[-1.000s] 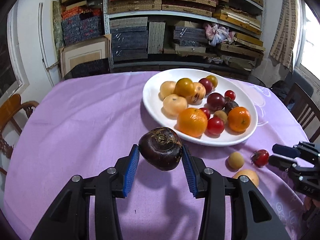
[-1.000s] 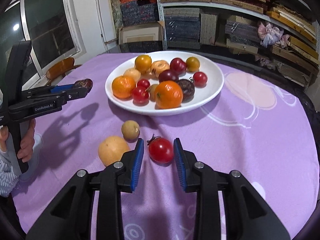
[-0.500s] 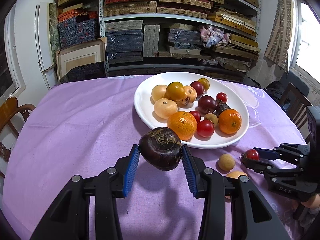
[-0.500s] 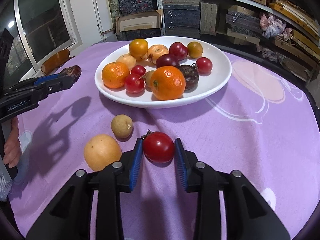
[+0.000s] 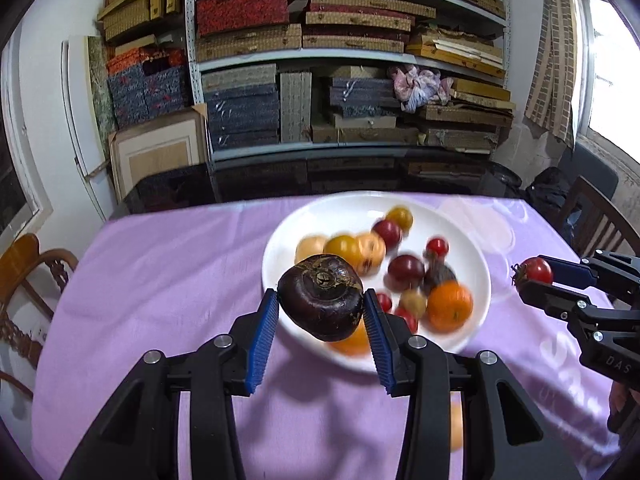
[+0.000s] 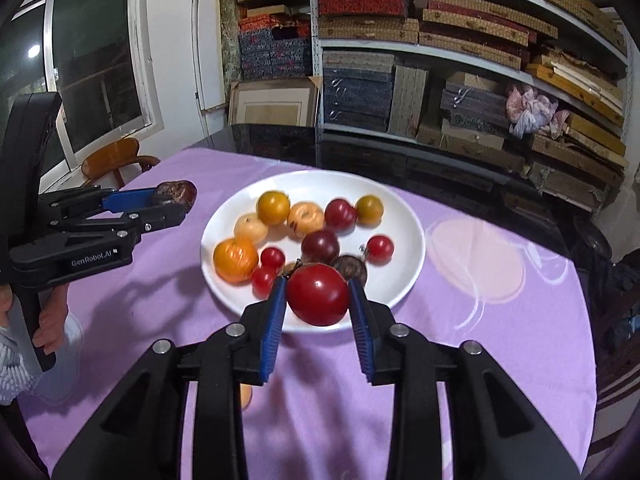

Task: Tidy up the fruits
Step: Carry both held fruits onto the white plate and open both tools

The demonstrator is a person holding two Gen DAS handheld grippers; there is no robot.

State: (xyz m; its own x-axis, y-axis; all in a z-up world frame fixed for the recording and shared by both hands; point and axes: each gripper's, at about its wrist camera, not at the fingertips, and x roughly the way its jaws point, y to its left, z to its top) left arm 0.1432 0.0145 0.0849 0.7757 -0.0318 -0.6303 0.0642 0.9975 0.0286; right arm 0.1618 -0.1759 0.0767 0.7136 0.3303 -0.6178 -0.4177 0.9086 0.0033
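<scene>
hidden: plate fruit blurred in your left wrist view; an orange fruit point(image 5: 456, 426) sits half behind your left gripper's arm, type unclear.
around: wooden chair point(image 6: 116, 158) far left, white plate point(image 6: 404, 276) of mixed fruit mid-tabletop point(image 6: 500, 340), shelves point(image 6: 460, 60) behind.
left gripper point(image 5: 320, 312): jaws clamped on dark purple fruit point(image 5: 320, 298), held above plate's near rim.
right gripper point(image 6: 318, 308): jaws clamped on red tomato point(image 6: 318, 294), over plate's near edge.
</scene>
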